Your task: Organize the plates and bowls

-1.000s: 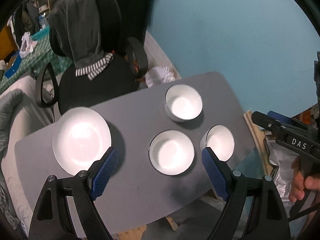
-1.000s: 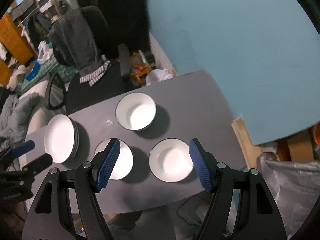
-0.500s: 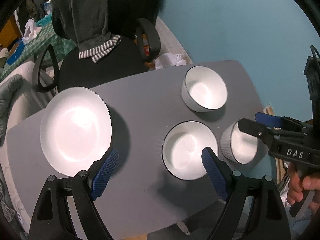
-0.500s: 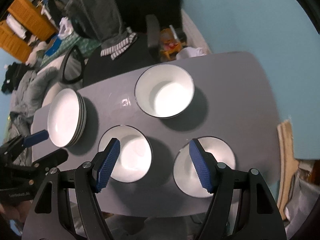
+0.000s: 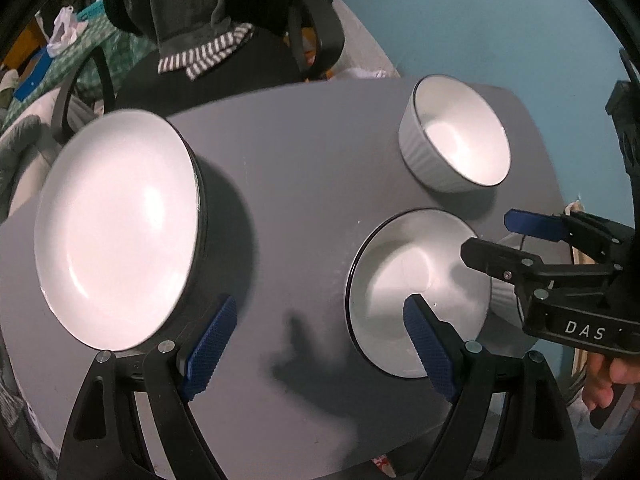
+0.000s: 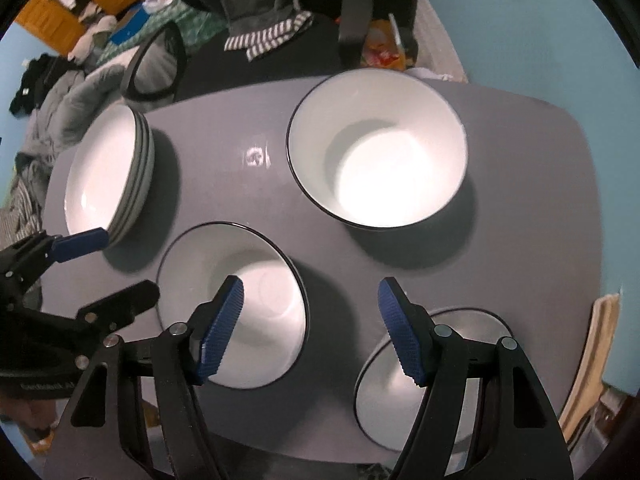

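Note:
A stack of white plates (image 5: 116, 224) sits at the left of the grey table (image 5: 292, 168); it also shows in the right wrist view (image 6: 106, 172). Three white bowls with dark rims stand to the right: a far bowl (image 6: 378, 148), a middle bowl (image 6: 256, 296) and a near right bowl (image 6: 460, 412). My left gripper (image 5: 316, 344) is open and empty above the table between the plates and the middle bowl (image 5: 400, 280). My right gripper (image 6: 310, 328) is open and empty, between the middle and near right bowls; it also shows in the left wrist view (image 5: 500, 240).
A black office chair (image 5: 224, 52) with a grey hooded garment stands behind the table. A blue wall (image 5: 480, 20) is at the right. Clutter and bedding (image 6: 60, 92) lie at the left. The table's near edge (image 5: 320, 464) is close below the grippers.
Both grippers have come down and closer to the table; the plates and bowls look larger. The right gripper has moved in over the near right bowl. Both stay open.

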Demonstrator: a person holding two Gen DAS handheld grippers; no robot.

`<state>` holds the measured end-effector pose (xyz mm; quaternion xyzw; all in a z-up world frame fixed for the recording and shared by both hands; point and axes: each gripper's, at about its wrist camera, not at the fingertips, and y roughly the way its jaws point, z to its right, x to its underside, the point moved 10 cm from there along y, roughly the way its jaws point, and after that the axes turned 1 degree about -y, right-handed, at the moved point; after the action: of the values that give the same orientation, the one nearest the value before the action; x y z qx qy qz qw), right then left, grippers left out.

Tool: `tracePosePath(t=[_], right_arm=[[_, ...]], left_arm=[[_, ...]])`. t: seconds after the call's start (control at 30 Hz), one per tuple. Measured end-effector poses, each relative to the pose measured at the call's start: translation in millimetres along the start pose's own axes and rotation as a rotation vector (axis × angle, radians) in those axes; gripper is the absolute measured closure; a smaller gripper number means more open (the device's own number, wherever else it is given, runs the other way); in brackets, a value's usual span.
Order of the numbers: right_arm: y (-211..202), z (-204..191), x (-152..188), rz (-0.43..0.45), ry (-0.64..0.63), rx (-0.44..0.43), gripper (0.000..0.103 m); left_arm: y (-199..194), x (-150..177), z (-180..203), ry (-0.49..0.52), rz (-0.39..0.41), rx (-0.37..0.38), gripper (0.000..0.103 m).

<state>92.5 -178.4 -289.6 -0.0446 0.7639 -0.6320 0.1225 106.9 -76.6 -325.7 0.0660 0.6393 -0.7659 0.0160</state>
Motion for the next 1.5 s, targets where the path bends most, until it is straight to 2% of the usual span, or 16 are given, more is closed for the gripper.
tracePosePath(t=[0.13, 0.27, 0.47, 0.53, 0.6, 0.67, 0.8, 1.03, 1.1, 1.27, 1.5], right_arm=[[9.7, -0.2, -0.8, -0.023, -0.026, 0.001, 0.033], [18.6, -4.2, 0.0, -0.049, -0.053, -0.005, 0.041], [32.1, -10.0, 1.1, -0.091, -0.085, -0.005, 0.056], [35.3, -10.8, 2.3, -0.105, -0.082, -0.018, 0.060], [38.4, -11.2, 3.2, -0.123, -0.064, -0.045, 0.068], [40.8, -10.8, 6.0, -0.139, -0.036, -0.069, 0.075], [42.2, -6.4, 9.7, -0.153, -0.006, -0.069, 0.082], [42.4, -4.0, 15.0, -0.167, -0.045, -0.030, 0.087], [41.5, -2.1, 14.6, -0.163, -0.039, -0.019, 0.091], [37.0, 1.9, 14.9, -0.146, -0.016, -0.013, 0.093], [35.5, -0.4, 14.6, -0.156, -0.009, -0.024, 0.097]], left_arm=[[12.7, 2.3, -4.0, -0.046, -0.020, -0.006, 0.017], [23.2, 2.9, -7.9, -0.080, -0.043, -0.011, 0.024], [36.3, 7.4, -9.6, -0.152, -0.097, 0.016, 0.041], [41.3, 12.3, -9.3, -0.194, -0.128, 0.037, 0.054], [43.9, 15.8, -8.7, -0.212, -0.146, 0.047, 0.060], [45.0, 18.6, -6.5, -0.214, -0.157, 0.057, 0.065], [43.7, 22.3, 1.4, -0.185, -0.164, 0.077, 0.074], [47.8, 28.5, 13.2, -0.179, -0.193, 0.112, 0.088], [49.0, 28.0, 14.8, -0.174, -0.190, 0.102, 0.089], [47.8, 34.8, 17.4, -0.162, -0.176, 0.086, 0.092], [42.6, 34.9, 9.2, -0.195, -0.159, 0.058, 0.094]])
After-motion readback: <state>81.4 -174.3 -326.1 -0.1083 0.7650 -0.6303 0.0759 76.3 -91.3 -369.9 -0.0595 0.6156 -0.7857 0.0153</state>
